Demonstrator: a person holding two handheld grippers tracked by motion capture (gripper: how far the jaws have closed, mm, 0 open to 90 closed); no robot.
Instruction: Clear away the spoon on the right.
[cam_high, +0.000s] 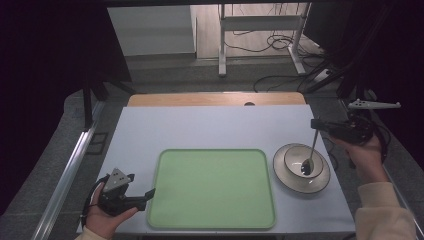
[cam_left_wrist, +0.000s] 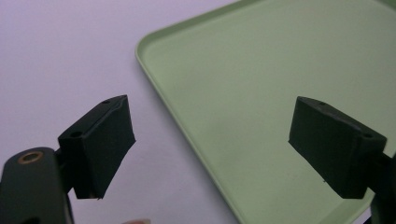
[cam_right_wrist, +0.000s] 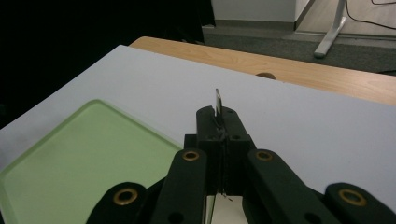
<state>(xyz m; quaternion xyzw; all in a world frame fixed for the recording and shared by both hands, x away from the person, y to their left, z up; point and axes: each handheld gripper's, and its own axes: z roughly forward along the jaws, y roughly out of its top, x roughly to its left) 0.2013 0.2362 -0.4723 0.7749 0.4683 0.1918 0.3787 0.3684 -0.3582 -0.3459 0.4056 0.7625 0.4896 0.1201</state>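
Forearms enter from the bottom of the high view, each holding a hand-held gripper over a grey table (cam_high: 210, 127).

High view: the left hand-held gripper (cam_high: 148, 193) sits at a green tray's (cam_high: 212, 224) near-left edge; the right hand-held gripper (cam_high: 314, 123) pinches a spoon (cam_high: 311, 152) whose bowl rests in a bowl (cam_high: 301, 167) on a plate (cam_high: 280, 172). Left gripper view: jaws spread wide over the tray's corner. Right gripper view: jaws pressed on the spoon handle.

Evenly lit from above, soft shadows under bowl (cam_high: 301, 168); dark, murky frame edges; close jaws slightly blurred.
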